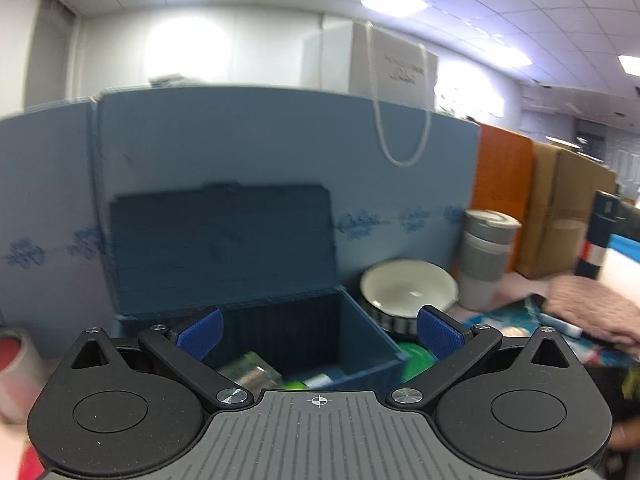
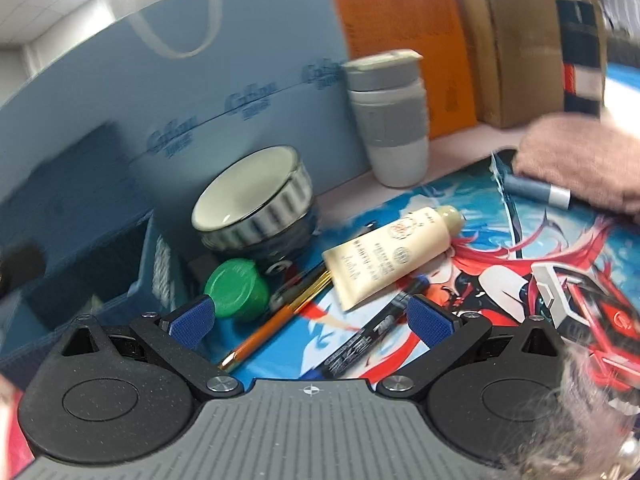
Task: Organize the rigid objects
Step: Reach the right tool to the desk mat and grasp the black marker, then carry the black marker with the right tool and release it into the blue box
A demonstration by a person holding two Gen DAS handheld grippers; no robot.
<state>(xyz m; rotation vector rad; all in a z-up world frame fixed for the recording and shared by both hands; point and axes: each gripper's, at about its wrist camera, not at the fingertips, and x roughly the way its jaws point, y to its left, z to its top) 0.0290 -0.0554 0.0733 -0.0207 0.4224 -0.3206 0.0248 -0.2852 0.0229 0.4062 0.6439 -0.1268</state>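
Observation:
My left gripper [image 1: 319,332] is open and empty above an open blue storage box [image 1: 360,344] whose lid leans back. Inside the box lie a clear green-tinted item [image 1: 250,372] and a small green-and-white piece [image 1: 308,382]. My right gripper [image 2: 308,320] is open and empty over the printed mat [image 2: 500,248]. Between and just beyond its fingers lie an orange pen [image 2: 276,320] and a black marker [image 2: 368,340]. A green-lidded jar [image 2: 236,288] sits by the left finger; it also shows in the left wrist view [image 1: 416,356]. A cream tube [image 2: 388,256] lies ahead.
A white bowl with a dark ribbed outside [image 2: 252,204] stands beside the box [image 2: 152,264], a grey-and-white tumbler [image 2: 388,120] behind it. A blue partition [image 1: 240,140], an orange board [image 2: 400,40] and a cardboard box [image 2: 520,40] close the back. A pink cloth [image 2: 580,160] and a blue stick [image 2: 536,192] lie right.

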